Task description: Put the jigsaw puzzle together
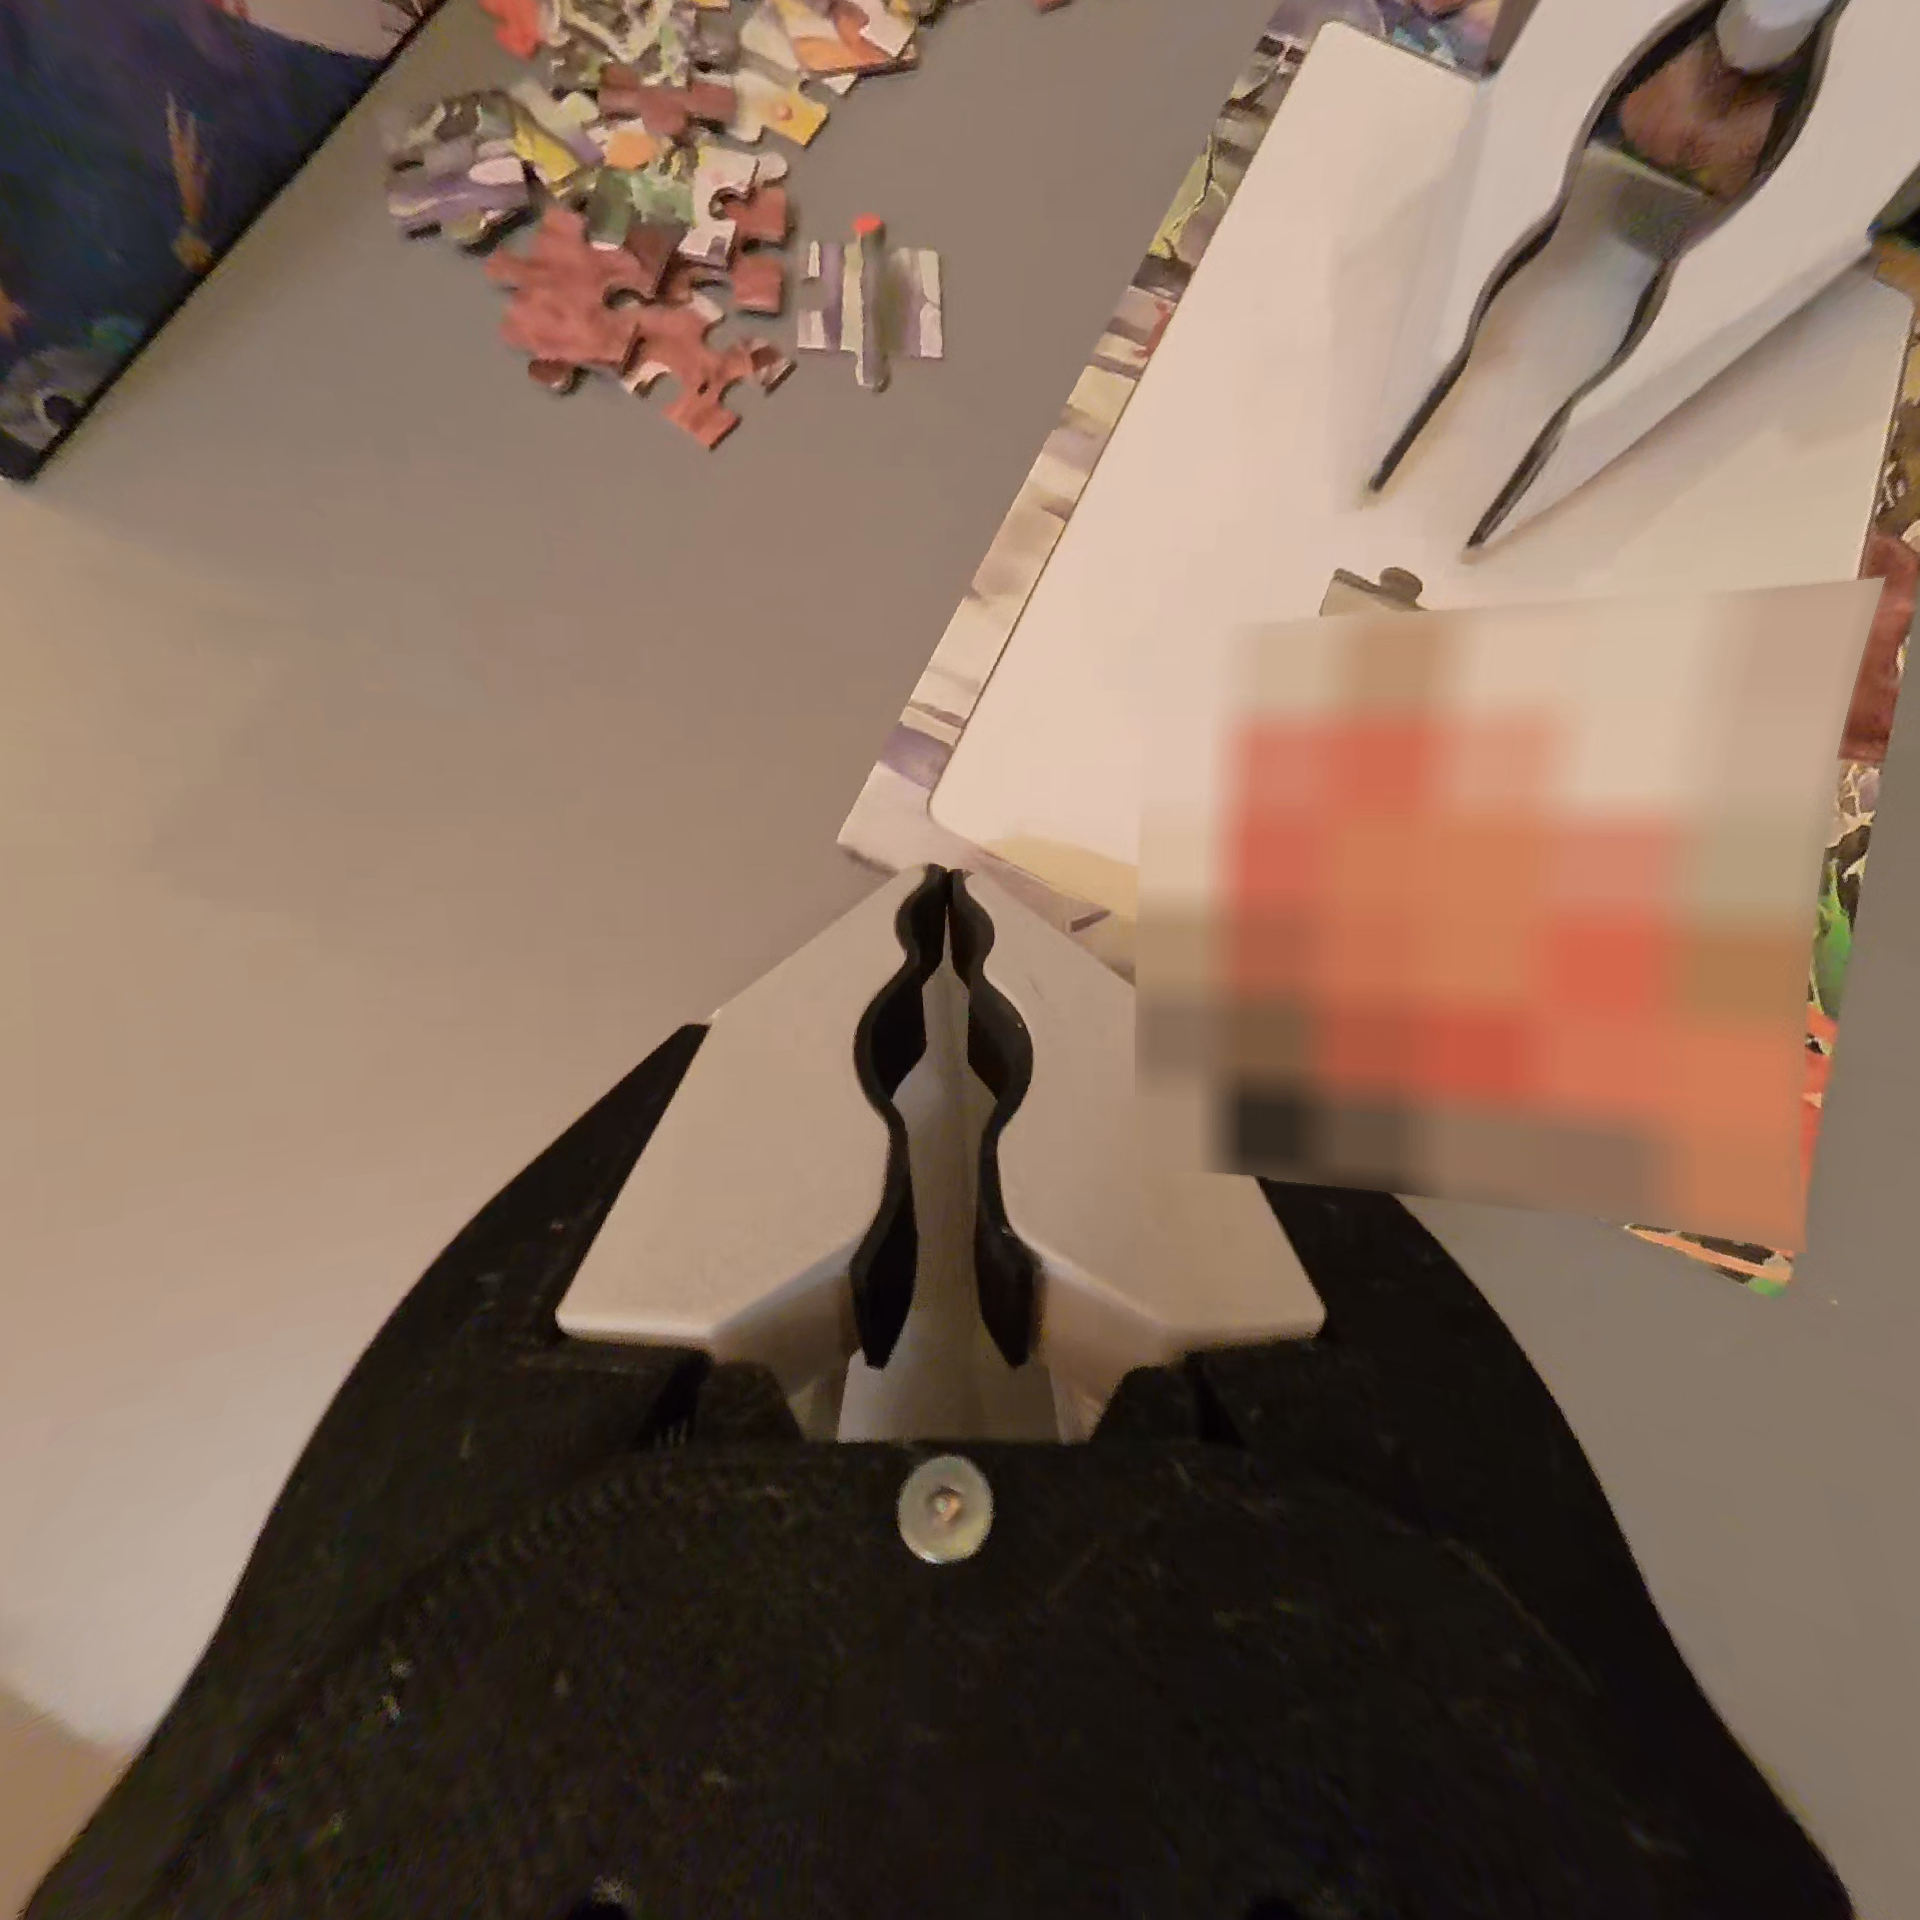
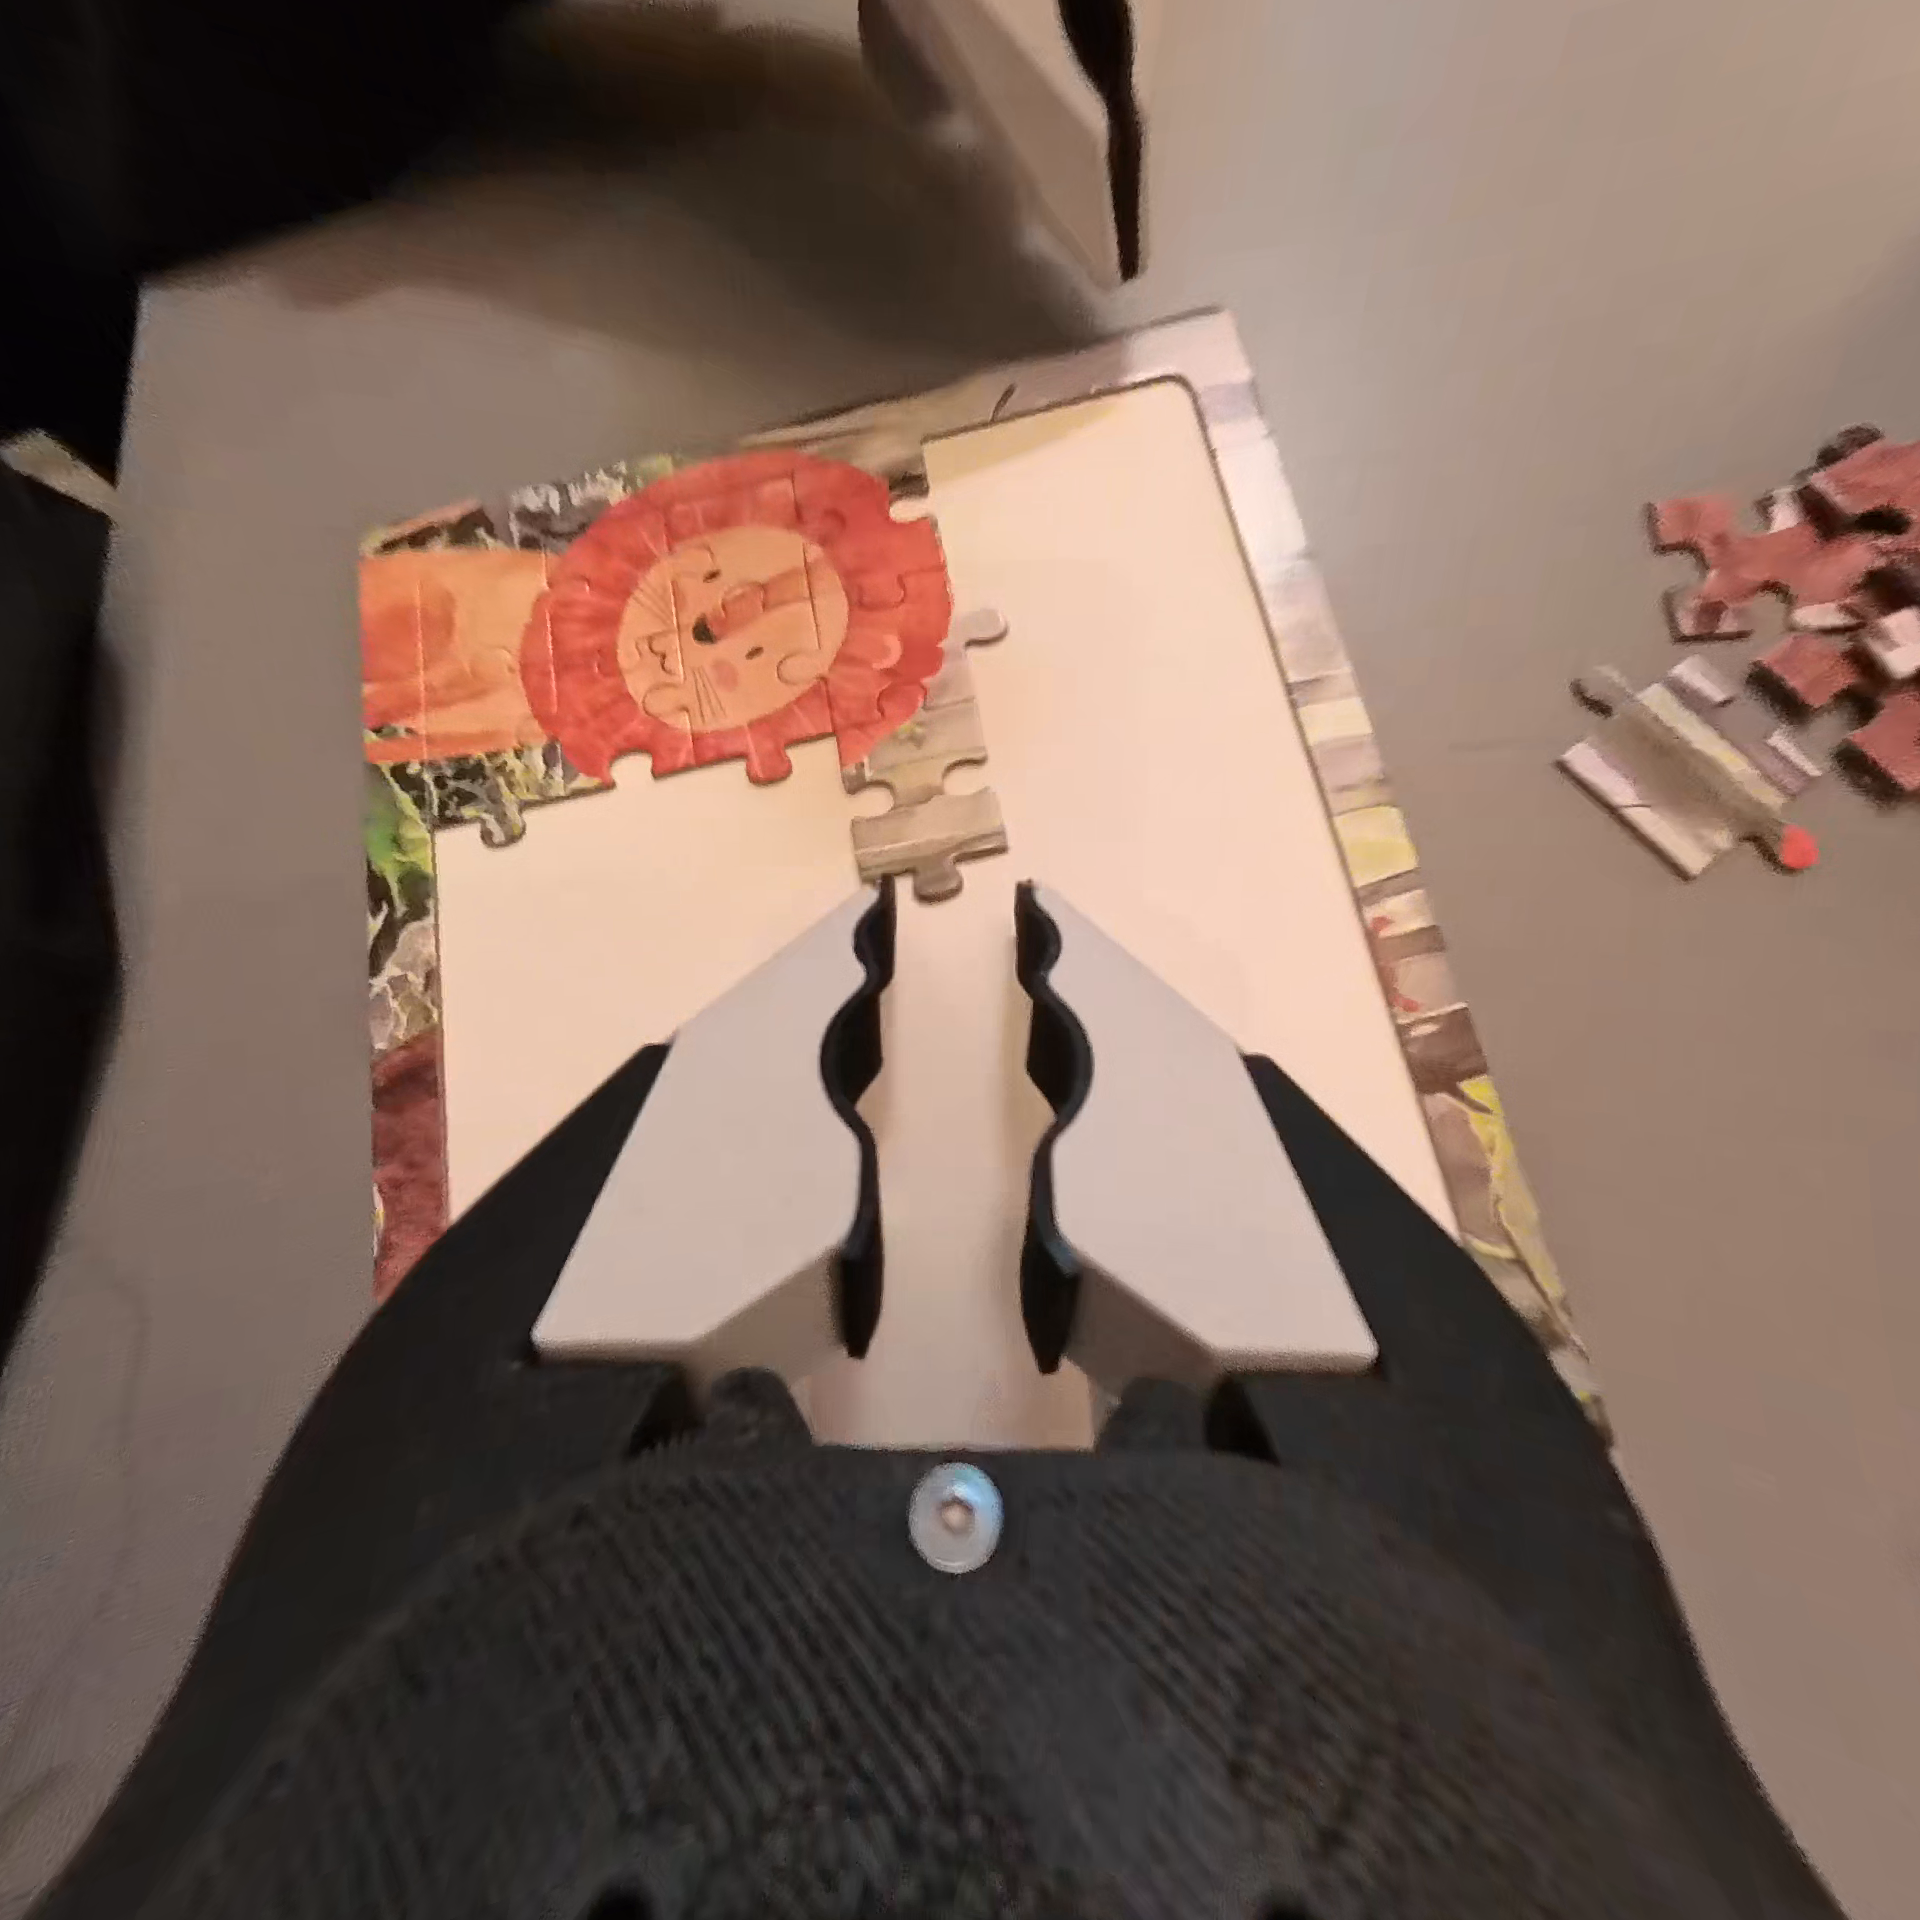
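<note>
Jigsaw puzzle in a flat cardboard tray with printed border [image 2: 1340,717], lying on the grey tabletop [image 1: 416,727]; the tray's white base is mostly bare. Assembled section with an orange lion's head [image 2: 727,623] fills the far-left corner in the right wrist view, presumably built outward from corner and border, where edges guide the fit. A grey-green piece with knobs [image 2: 930,836] hangs off the near-right end of that section, seated flat on the base. Right gripper [image 2: 956,894] hovers just near of this piece, jaws apart, nothing between them; likely just let go or about to nudge, cannot tell which. Left gripper [image 1: 948,878] is clenched, tips together, empty, at the tray's near-left corner [image 1: 883,821], probably steadying the tray; contact uncertain. Loose pile of brown and multicoloured puzzle pieces [image 1: 634,229] sits off the tray, well apart, with a grey striped piece with a red dot [image 1: 873,301] alone at its edge, easy to reach next. Dark blue printed box [image 1: 114,208] at far left.
</note>
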Motion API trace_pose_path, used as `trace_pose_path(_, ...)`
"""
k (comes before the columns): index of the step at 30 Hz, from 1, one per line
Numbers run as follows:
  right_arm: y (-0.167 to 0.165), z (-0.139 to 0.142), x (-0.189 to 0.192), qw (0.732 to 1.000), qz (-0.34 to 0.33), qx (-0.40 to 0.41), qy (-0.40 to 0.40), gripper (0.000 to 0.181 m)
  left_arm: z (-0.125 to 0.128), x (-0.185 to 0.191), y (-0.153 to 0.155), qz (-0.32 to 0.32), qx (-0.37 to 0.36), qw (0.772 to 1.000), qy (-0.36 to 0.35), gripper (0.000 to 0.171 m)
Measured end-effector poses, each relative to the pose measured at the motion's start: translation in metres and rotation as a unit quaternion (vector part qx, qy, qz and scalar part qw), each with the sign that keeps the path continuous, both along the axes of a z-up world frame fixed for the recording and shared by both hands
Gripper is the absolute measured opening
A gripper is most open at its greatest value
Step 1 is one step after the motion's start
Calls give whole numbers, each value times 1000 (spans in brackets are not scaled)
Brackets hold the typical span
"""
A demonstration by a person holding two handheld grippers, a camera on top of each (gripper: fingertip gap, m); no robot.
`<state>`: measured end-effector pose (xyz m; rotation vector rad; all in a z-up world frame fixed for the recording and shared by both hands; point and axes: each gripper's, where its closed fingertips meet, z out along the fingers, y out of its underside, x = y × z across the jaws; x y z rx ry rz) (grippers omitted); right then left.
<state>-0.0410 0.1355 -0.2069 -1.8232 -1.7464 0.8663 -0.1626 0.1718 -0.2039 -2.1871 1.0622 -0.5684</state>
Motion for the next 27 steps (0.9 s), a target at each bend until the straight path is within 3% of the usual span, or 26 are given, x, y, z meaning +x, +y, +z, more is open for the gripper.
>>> trace_pose_path(8, -8, -6, -2, 1000, 14, -12, -7, 20, -11, 3, -22, -66, -28, 997, 18, 0)
trace_pose_path(23, -12, -6, -9, 1000, 24, -16, 10, 20, -11, 3, -22, -66, -29, 997, 14, 0)
trace_pose_path(27, -3, 6, -8, 999, 11, 8, 32, 19, -2, 7, -21, -66, -14, 998, -5, 0)
